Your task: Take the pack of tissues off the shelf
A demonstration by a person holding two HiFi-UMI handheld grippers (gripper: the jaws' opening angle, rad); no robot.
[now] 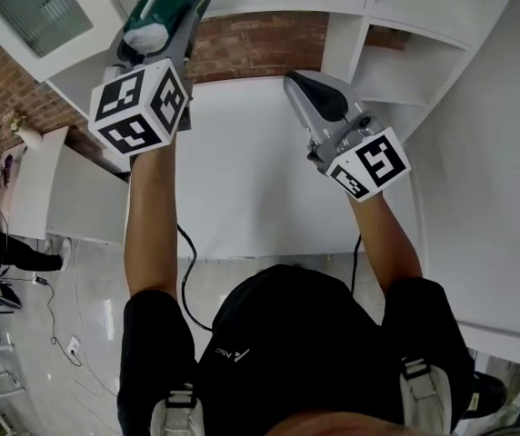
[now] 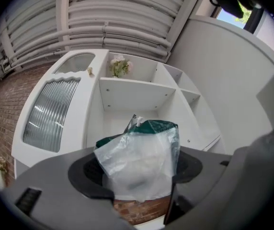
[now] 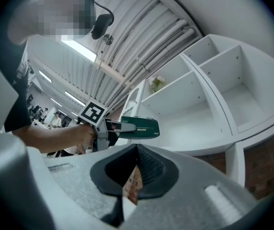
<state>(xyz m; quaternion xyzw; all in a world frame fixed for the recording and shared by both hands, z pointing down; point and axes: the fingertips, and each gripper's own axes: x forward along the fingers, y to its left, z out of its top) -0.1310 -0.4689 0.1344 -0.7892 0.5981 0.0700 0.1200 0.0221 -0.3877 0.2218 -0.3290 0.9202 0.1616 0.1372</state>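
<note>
Clamped between the pads of the left hand-held gripper (image 2: 137, 174), jaws partly spread around it: a pack (image 2: 144, 128) of tissues, green at the top, sheathed in a clear, crinkled wrapper (image 2: 122, 159) with white tissue showing through. Held up in the air in front of the shelf (image 2: 137, 94), touching none of its boards (from the right gripper view, a green block sticking out past the jaws). Inside the white shelf, several open compartments (image 2: 194, 97) side by side and stacked; in one at the top, a small bunch of flowers (image 2: 119, 67). Behind the lower opening, a brick wall (image 1: 260, 48), and below that a white counter (image 1: 260, 180). Off to the right, the right hand-held gripper (image 3: 136, 169), jaws drawn together to a thin slit, gripping nothing, well apart from the pack.
</note>
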